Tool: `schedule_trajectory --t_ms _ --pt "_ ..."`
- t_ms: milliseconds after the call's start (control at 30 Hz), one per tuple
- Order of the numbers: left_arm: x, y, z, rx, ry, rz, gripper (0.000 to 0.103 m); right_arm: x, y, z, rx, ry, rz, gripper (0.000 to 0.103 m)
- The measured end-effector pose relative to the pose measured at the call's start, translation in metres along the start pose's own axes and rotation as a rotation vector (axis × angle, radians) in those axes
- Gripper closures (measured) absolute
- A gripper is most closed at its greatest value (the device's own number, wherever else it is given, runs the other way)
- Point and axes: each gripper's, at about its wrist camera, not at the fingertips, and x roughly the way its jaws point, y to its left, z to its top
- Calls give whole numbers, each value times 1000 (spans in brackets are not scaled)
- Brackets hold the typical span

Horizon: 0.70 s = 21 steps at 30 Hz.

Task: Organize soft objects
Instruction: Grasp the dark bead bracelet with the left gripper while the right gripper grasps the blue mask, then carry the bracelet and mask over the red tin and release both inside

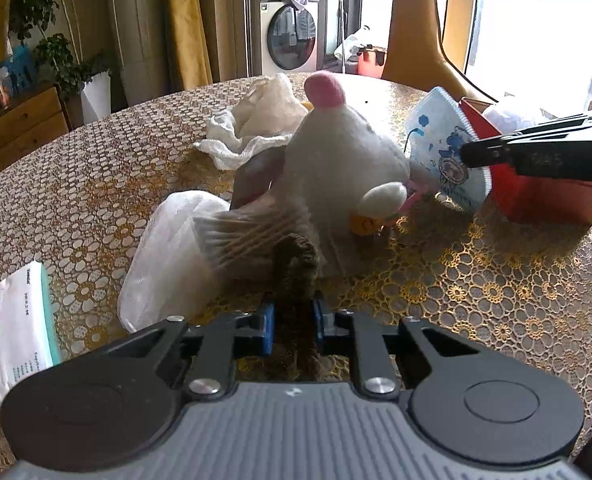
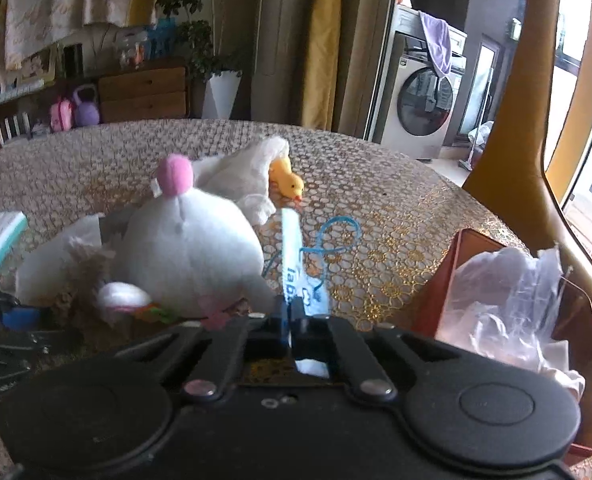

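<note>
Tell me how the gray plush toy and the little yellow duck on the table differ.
The gray plush toy is far bigger than the yellow duck. The plush toy is pale gray with a pink tip; the duck is plain yellow. The plush toy lies in the open, while the duck is half tucked under a white cloth. Both are soft toys resting on the lace-covered table, and neither tool holds them.

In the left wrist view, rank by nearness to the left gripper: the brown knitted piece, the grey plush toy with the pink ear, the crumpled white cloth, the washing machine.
1. Brown knitted piece: between the left gripper's jaws.
2. Grey plush toy: mid-table, just beyond.
3. Crumpled white cloth: behind the toy, left.
4. Washing machine: past the table.
</note>
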Motion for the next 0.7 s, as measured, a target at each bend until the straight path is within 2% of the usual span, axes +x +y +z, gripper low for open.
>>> schedule_trajectory --t_ms 367,700 --pt "-27 -9 11 -27 -15 -19 86 -53 -13 -1 70 -66 37 102" --pt "-64 -36 34 -30 -34 -88 86 -115 -29 -6 125 -111 71 102"
